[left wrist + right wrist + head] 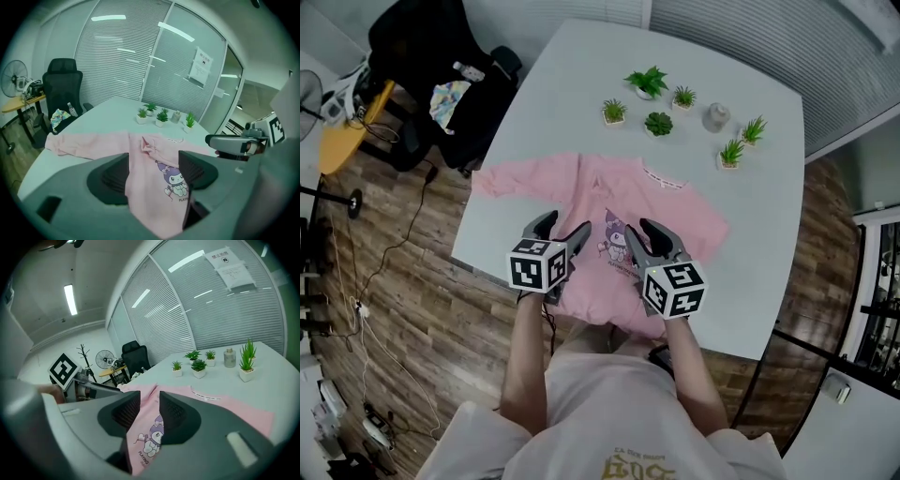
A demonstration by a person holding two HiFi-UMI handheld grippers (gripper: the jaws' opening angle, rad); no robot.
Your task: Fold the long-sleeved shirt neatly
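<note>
Both tools are released: your left hand-held gripper (565,225) gapes wide and your right hand-held gripper (639,231) narrower, neither pinching the pink long-sleeved shirt with a cartoon print (670,211) spread on the pale grey tabletop (581,84). They hide its near hem, and only one sleeve can be made out.

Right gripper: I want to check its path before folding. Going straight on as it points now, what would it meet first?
Most likely the pink shirt, near its cartoon print, lying on the table; the right gripper points down at it with jaws apart. Depth is hard to judge.
</note>
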